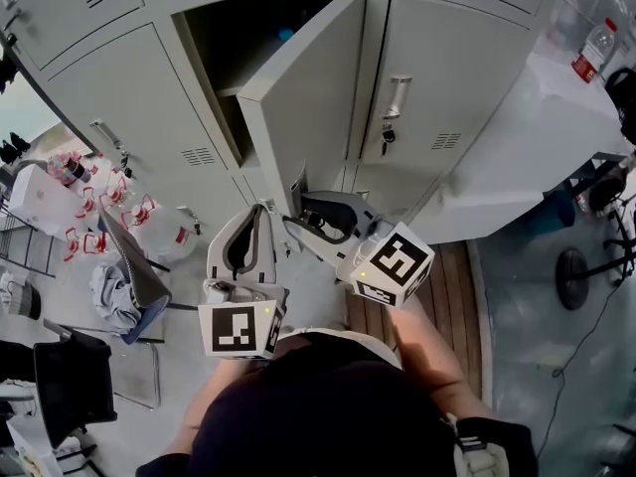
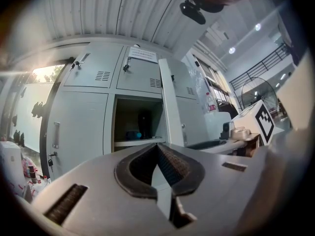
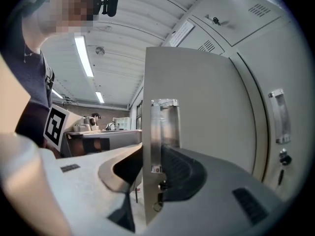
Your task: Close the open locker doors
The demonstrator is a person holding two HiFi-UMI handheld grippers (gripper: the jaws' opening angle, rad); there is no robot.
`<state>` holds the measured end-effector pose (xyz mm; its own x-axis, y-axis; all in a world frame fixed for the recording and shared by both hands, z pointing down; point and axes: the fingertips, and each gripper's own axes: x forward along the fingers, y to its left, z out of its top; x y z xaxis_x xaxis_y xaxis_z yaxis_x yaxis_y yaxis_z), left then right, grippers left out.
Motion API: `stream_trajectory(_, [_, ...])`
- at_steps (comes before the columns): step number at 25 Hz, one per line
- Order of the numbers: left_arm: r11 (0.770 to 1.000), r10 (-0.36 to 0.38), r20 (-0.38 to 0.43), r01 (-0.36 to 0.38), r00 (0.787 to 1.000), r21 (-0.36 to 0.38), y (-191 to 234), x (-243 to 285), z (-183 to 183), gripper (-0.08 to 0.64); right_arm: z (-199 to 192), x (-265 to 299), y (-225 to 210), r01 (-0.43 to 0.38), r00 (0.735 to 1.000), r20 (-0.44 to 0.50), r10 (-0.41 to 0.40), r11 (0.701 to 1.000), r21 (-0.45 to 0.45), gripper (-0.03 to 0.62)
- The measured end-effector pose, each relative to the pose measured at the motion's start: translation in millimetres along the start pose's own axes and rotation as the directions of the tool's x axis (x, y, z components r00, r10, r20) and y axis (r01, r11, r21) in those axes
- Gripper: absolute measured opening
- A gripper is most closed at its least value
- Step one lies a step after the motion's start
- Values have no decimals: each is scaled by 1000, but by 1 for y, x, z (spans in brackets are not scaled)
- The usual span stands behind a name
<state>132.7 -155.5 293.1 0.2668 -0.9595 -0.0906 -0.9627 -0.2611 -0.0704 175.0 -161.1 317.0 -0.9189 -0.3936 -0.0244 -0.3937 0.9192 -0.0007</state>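
One grey locker door (image 1: pixel 308 97) stands swung out from its dark open compartment (image 1: pixel 268 28); the lockers around it are closed. My right gripper (image 1: pixel 301 205) straddles the door's lower free edge. In the right gripper view the door (image 3: pixel 206 112) and its metal handle (image 3: pixel 165 122) run between the right gripper (image 3: pixel 150 149) jaws, with a pad against each face. Just left of it my left gripper (image 1: pixel 260 212) points up at the lockers, shut and empty. The left gripper view has that gripper (image 2: pixel 157 149) in front of the open compartment (image 2: pixel 138 124) and the door's edge (image 2: pixel 170 107).
A white table (image 1: pixel 556 117) with a plastic bottle (image 1: pixel 594 48) stands at the right, a round stand base (image 1: pixel 573 276) on the floor below it. Bags, bottles and a dark chair (image 1: pixel 75 381) crowd the left. A wooden floor strip (image 1: pixel 452 306) runs beside my right arm.
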Motion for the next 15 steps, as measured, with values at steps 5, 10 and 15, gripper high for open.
stream_trajectory(5, [1000,-29,19,29,999,-8,11,0,5,3,-2,16,1,32,999,-18,-32,999,6,114])
stream_trajectory(10, [998,-55,51,56,997,-18,25,-2,6,3,-3,26,-1,77,997,-24,-76,997,14,112])
stream_trajectory(15, [998,-66,56,67,996,-10,44,-2,7,3,-3,37,-3,108,994,-27,-107,994,11,110])
